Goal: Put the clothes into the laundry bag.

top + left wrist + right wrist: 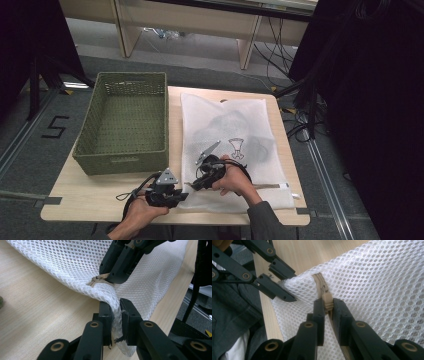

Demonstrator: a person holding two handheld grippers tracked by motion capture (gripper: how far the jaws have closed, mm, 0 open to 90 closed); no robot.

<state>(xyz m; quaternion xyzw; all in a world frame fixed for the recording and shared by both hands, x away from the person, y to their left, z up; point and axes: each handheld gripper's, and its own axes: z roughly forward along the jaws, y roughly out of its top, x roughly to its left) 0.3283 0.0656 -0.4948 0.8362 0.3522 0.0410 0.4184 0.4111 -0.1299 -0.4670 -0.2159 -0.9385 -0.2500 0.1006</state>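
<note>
A white mesh laundry bag with dark clothes inside lies flat on the wooden table. My left gripper is at the bag's near left corner. In the left gripper view, my left gripper is shut on a bunched fold of the mesh. My right gripper sits just right of it on the bag's near edge. In the right gripper view, my right gripper pinches the beige zipper slider at the end of the zipper. The other gripper's fingers touch the bag corner close by.
A green woven basket, with nothing inside, stands on the left half of the table beside the bag. The table's front edge runs just under both hands. Cables and dark stands crowd the floor to the right and far left.
</note>
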